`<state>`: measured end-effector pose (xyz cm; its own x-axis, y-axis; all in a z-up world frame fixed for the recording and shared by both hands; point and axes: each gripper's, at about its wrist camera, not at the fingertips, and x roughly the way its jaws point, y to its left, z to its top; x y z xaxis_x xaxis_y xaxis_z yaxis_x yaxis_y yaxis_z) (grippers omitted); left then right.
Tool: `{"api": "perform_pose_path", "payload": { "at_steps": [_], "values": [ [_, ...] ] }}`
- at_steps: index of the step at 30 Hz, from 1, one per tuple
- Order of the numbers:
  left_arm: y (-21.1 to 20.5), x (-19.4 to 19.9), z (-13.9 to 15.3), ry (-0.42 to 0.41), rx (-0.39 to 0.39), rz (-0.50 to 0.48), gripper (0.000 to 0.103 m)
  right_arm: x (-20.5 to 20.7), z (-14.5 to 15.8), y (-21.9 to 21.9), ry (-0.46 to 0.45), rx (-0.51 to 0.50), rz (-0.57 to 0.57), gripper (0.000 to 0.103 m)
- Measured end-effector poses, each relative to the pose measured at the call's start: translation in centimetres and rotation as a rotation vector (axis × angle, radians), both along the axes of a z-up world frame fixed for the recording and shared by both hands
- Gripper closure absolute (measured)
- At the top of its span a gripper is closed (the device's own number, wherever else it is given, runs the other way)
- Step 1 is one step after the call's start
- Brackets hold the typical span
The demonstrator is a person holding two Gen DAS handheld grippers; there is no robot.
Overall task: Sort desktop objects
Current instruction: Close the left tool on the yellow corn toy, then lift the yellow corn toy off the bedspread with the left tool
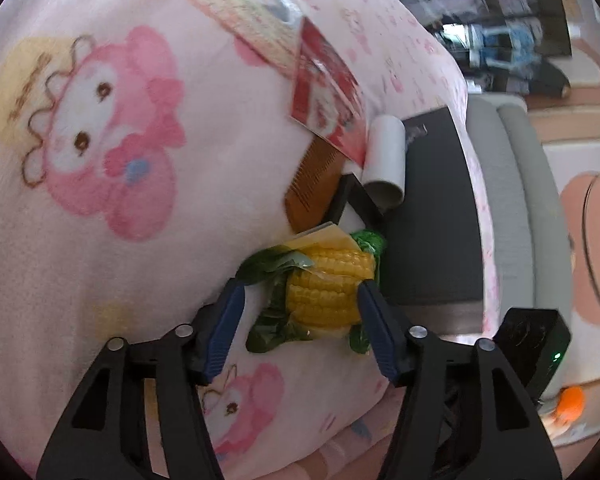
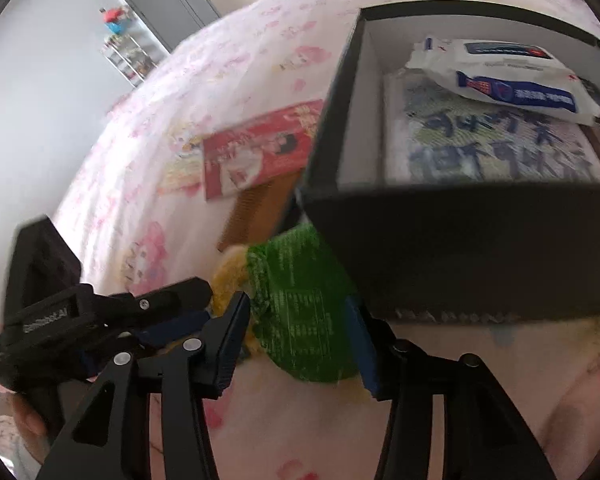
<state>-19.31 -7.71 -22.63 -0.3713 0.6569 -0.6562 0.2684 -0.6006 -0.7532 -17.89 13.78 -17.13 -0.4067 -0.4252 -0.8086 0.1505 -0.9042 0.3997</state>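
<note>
Sorting is partly done. In the right wrist view, the black box (image 2: pixel 452 248) at upper right already holds a white wipes pack (image 2: pixel 500 76) lying on a printed packet (image 2: pixel 488 144).

Still out on the pink blanket (image 1: pixel 100 240): the packaged corn cob (image 1: pixel 324 292) at lower centre of the left wrist view, a wooden comb (image 1: pixel 312 184) just above it, a red card (image 1: pixel 326 108) overlapping the comb's upper end, an orange-edged card (image 1: pixel 248 12) at top centre, and a white tube (image 1: pixel 384 160) beside the red card.

The left gripper (image 1: pixel 300 312) stands partly open around the corn; its right pad touches the cob, its left pad is clear of it, so no firm hold.

The right gripper (image 2: pixel 296 336) straddles the green end of the same packet at lower centre of its view; the blur leaves it unclear whether the pads press.

Judgement: the corn is the item in hand; four others remain.
</note>
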Motion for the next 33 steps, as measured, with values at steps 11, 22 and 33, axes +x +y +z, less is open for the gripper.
{"api": "perform_pose_path", "payload": {
  "at_steps": [11, 22, 33],
  "values": [
    [1.4, -0.2, 0.2, 0.023, -0.002, -0.048, 0.042, 1.0, 0.6, -0.4, 0.035, 0.005, 0.056, 0.07],
    [1.1, 1.6, 2.6, 0.095, -0.003, -0.088, 0.047, 4.7, 3.7, -1.0, 0.061, -0.041, 0.206, 0.072],
    [-0.6, 1.9, 1.6, 0.045, 0.003, 0.022, 0.052, 0.9, 1.9, 1.8, -0.023, 0.0, 0.004, 0.063]
  ]
}}
